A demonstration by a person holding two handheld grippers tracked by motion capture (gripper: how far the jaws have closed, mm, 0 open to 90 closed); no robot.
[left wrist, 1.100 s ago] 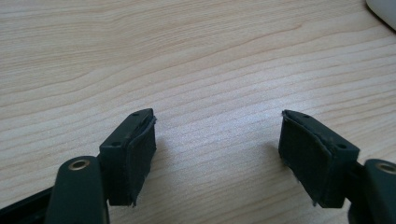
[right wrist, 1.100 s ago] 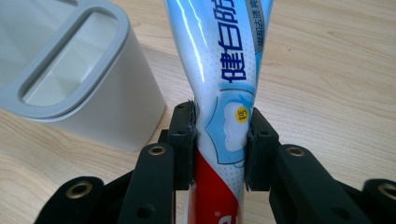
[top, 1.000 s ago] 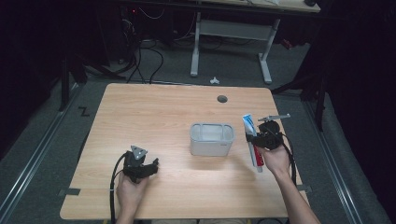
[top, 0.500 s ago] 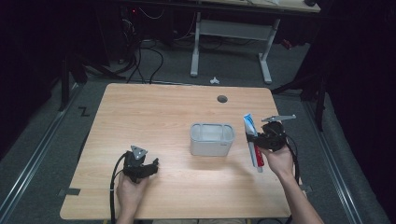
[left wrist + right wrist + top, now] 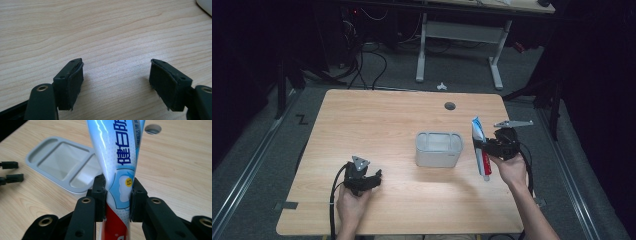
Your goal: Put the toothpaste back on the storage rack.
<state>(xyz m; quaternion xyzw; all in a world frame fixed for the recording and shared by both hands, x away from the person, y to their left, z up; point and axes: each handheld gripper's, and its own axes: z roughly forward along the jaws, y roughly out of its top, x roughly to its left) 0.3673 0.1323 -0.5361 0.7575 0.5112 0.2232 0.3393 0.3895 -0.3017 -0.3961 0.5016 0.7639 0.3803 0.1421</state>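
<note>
Between the two pads of my right gripper (image 5: 117, 197) sat the toothpaste tube (image 5: 117, 157), squeezed tight near its middle. I held it just beside the grey tray (image 5: 438, 149), at the right side of the table (image 5: 377, 120). To do the job well, I judged I had to lift the tube slowly, keep it level, and move it over the tray without bumping the rim. A soft tube can bend or slip. My left gripper (image 5: 116, 82) was spread wide with nothing inside, resting low over the wood.
</note>
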